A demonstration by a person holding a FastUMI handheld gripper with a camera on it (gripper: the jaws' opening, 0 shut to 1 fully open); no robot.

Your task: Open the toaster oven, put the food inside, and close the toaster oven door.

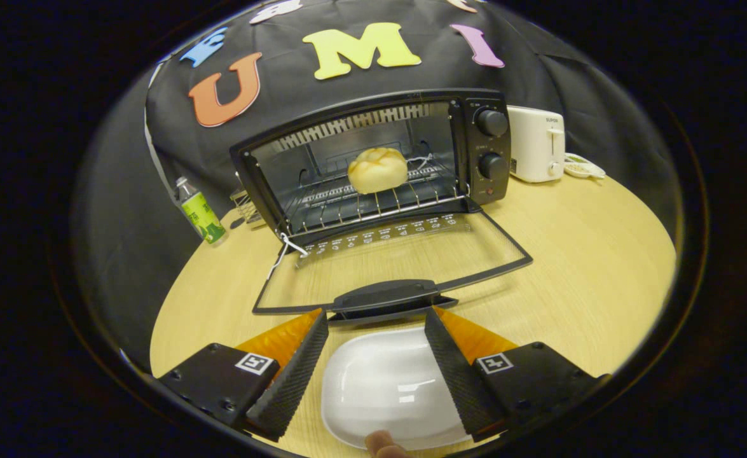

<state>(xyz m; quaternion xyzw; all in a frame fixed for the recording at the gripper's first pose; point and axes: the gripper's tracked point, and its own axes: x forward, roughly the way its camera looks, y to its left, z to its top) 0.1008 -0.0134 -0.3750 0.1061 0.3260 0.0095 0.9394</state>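
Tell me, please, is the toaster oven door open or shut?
Open: the door lies folded down flat, just beyond the open gripper.

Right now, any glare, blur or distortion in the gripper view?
Gripper view: strong fisheye bowing of the table edge and toaster oven; ceiling-light glare on the white dish between the open gripper fingers; bun on the rack is sharp; the fingertip nearest the camera is blurred.
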